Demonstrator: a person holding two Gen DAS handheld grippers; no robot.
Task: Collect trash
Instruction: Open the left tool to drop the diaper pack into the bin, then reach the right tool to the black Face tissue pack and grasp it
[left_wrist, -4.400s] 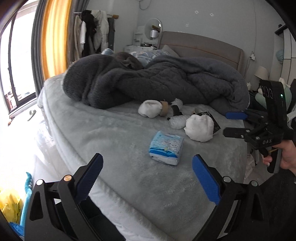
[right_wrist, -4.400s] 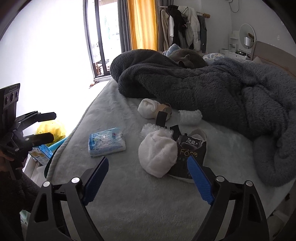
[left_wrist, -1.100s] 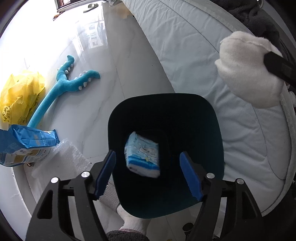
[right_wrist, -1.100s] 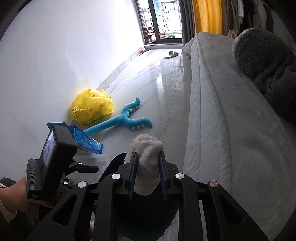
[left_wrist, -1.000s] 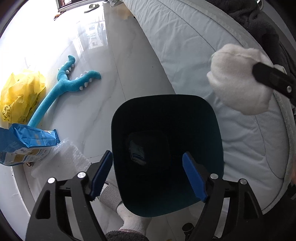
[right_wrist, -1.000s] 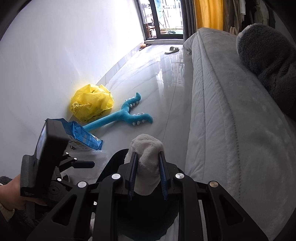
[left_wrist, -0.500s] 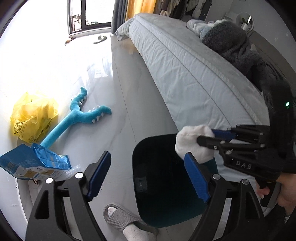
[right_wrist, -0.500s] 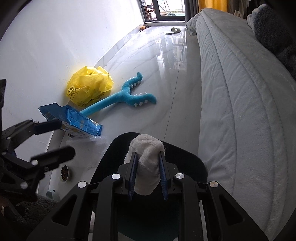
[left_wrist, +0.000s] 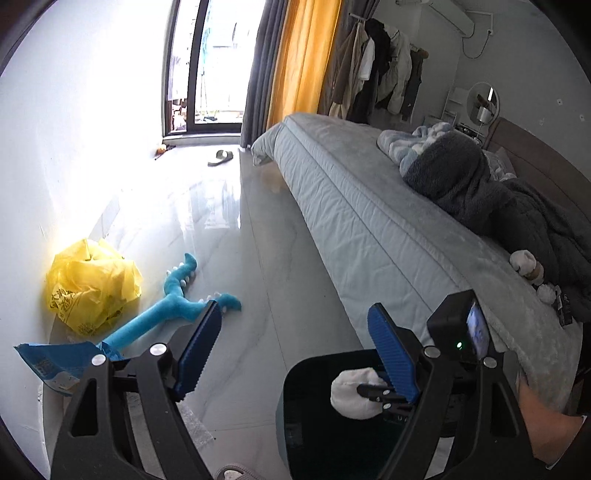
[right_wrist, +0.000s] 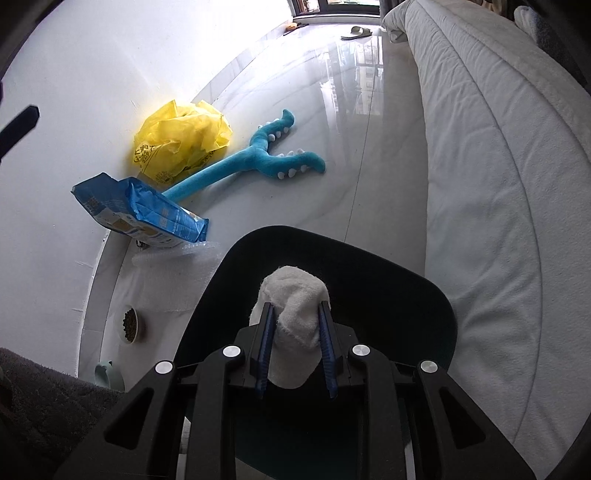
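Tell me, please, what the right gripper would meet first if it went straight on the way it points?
Probably the inside of the dark bin: the right gripper, shut on the white wad, points down into its mouth. Depth is unclear.

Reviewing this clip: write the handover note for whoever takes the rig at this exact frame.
Right claw: shut on the white wad, held over the open mouth of the dark bin beside the bed.
Left claw: open, empty, pointing across the floor.
Done: wad lifted and brought over the bin; bin contents too dark to read.
Left: release the wad; more white wads and a cardboard roll remain on the bed by the grey blanket.
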